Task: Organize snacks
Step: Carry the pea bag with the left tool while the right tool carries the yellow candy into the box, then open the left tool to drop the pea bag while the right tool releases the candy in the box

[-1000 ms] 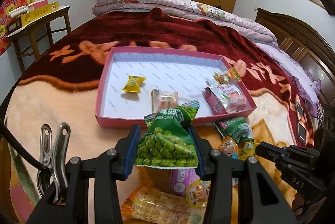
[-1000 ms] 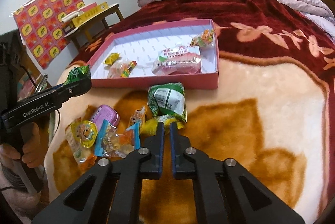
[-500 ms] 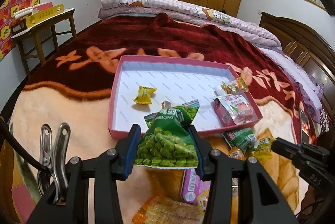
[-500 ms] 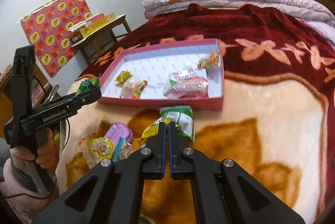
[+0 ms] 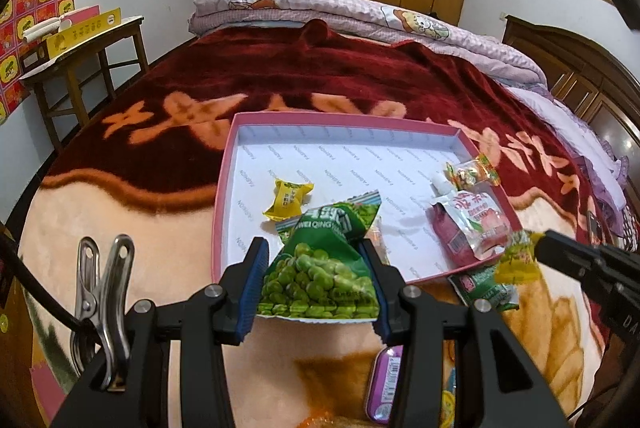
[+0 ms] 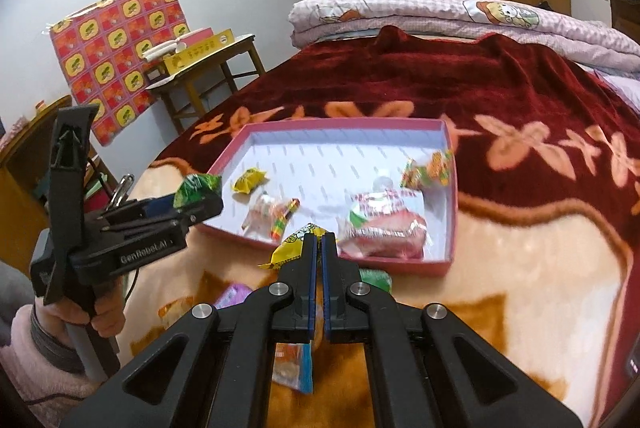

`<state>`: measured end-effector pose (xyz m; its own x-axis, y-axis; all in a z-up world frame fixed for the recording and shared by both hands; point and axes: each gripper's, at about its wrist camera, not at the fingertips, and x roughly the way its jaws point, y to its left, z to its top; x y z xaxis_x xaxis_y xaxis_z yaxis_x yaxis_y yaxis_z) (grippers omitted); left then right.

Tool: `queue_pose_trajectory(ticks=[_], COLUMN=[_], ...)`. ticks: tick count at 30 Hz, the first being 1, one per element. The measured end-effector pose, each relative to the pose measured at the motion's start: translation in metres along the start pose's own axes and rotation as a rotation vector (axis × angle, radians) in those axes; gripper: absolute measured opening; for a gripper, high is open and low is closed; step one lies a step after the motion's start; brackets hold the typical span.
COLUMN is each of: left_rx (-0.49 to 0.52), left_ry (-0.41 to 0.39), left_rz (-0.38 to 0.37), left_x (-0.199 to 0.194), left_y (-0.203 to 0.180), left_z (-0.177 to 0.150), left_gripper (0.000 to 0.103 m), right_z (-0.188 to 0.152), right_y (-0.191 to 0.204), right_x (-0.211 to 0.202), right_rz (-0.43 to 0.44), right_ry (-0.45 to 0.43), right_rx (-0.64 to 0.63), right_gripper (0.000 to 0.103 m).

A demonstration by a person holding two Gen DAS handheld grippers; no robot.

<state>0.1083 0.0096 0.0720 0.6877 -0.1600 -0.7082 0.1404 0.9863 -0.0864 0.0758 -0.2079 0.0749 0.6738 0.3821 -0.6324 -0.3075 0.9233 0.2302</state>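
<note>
On the bed (image 5: 168, 260) the pink tray (image 5: 224, 195) lies just ahead of both grippers. The left gripper (image 5: 316, 284), jaws clamped on the green pea bag (image 5: 320, 276), hovers at its near rim, nearer than the right gripper (image 6: 318, 248), clamped on a yellow candy (image 6: 290, 252).

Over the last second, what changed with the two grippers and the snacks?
The right gripper pinched a yellow candy from the blanket pile and lifted it toward the pink tray. The left gripper stayed clamped on the green pea bag, edging closer to the tray. Tray contents unchanged.
</note>
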Motion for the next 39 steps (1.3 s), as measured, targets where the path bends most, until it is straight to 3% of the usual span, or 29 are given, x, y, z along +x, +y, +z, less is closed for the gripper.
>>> queue_pose_trajectory(ticks=[17, 31, 35, 39], left_rx=[0.027, 0.046, 0.037, 0.019], left_ry=[0.063, 0.086, 0.093, 0.094], left_rz=[0.039, 0.047, 0.028, 0.012], left_x=[0.047, 0.054, 0.051, 0.047], left_y=[0.004, 0.004, 0.004, 0.005], left_z=[0.001, 0.002, 0.003, 0.004], left_gripper=[0.047, 0.052, 0.054, 0.061], right_z=[0.015, 0.012, 0.013, 0.013], right_y=[-0.002, -0.006, -0.007, -0.006], right_x=[0.05, 0.066, 0.063, 0.057], right_rz=[-0.031, -0.002, 0.004, 0.001], right_ry=[0.047, 0.084, 0.068, 0.055], right_rx=[-0.006, 0.035, 0.042, 0.044], right_gripper=[0.004, 0.004, 0.022, 0.028])
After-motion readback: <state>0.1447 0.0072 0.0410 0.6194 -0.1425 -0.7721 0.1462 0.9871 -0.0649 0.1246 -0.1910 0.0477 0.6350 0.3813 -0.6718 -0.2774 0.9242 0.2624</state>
